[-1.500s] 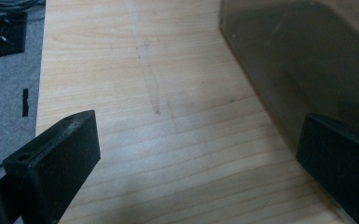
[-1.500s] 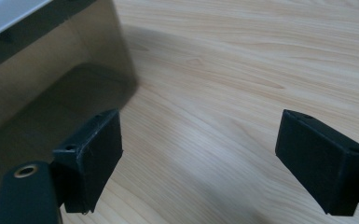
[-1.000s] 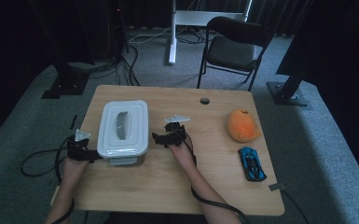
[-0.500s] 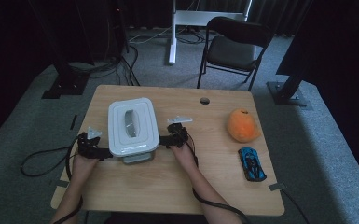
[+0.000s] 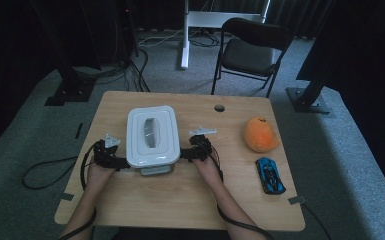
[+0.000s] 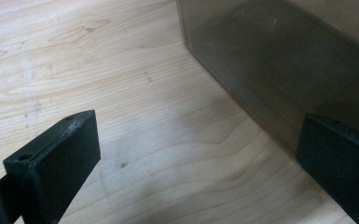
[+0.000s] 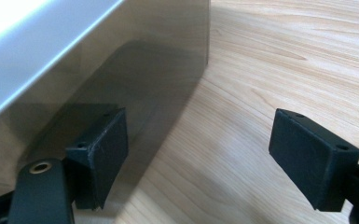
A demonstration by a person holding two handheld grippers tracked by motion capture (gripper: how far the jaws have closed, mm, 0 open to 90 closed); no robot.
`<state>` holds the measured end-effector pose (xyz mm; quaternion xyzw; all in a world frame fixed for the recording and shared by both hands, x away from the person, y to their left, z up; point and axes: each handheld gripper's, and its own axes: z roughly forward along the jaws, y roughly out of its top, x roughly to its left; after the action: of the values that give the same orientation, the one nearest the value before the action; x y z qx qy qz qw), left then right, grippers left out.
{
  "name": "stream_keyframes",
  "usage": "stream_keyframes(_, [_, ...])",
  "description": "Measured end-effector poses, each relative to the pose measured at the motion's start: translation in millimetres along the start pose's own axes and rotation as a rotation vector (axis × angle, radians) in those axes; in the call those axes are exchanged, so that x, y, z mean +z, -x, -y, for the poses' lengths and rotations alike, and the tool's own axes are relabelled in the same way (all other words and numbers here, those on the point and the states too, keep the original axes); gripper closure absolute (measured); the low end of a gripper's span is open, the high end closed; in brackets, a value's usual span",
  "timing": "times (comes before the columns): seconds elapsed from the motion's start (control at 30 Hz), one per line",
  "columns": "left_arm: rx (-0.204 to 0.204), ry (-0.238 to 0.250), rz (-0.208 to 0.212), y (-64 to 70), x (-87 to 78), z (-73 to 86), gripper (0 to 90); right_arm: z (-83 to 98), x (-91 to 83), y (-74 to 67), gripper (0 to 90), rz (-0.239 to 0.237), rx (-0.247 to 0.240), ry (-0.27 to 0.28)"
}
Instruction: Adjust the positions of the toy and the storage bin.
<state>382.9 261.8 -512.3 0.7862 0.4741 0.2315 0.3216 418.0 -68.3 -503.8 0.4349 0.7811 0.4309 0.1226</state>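
Grey carpet is surrounding a light wooden table [image 5: 180,200], with a black folding chair [image 5: 250,50] and dark stands sitting beyond its far edge. Lying on the left half of the table is a clear plastic container [image 5: 152,136] with a white lid, and a person's two forearms are coming in from the near side to flank it. On the box's left side the left gripper [image 5: 122,162] is sitting low against the near left corner; in the left gripper view its jaws are standing wide apart with bare wood between them, one jaw lying just beside the smoky container wall [image 6: 279,60], and whether it is touching cannot be told. On the opposite side the right gripper [image 5: 185,154] is sitting at the near right corner; its jaws have just been closing a little yet are still standing well apart, one jaw lying close against the tinted wall [image 7: 135,60] under the lid's pale rim, the other over open wood, and nothing is being gripped. Well apart on the right half of the table, an orange plush fruit [image 5: 261,134] is resting near the far right, and a blue toy car [image 5: 270,175] is lying just in front of it.
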Motion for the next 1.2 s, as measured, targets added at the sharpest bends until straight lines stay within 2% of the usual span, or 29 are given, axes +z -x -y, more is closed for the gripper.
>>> stream_keyframes(0.17, [0.009,-0.001,0.010,5.1,2.2,-3.0,0.2,4.5,-6.3,3.9,19.0,0.005,0.004,-0.001])
stream_keyframes(0.3, [0.032,-0.002,0.023,14.2,5.8,-8.4,0.2,9.4,-14.3,10.4,19.0,0.010,0.017,0.000])
stream_keyframes(0.73, [0.062,0.007,0.054,37.8,19.6,-22.6,0.2,23.9,-37.7,30.4,19.0,0.037,0.039,0.015])
stream_keyframes(1.2, [0.086,0.008,0.083,54.5,28.9,-32.0,0.2,36.5,-57.7,39.5,18.9,0.049,0.049,0.014])
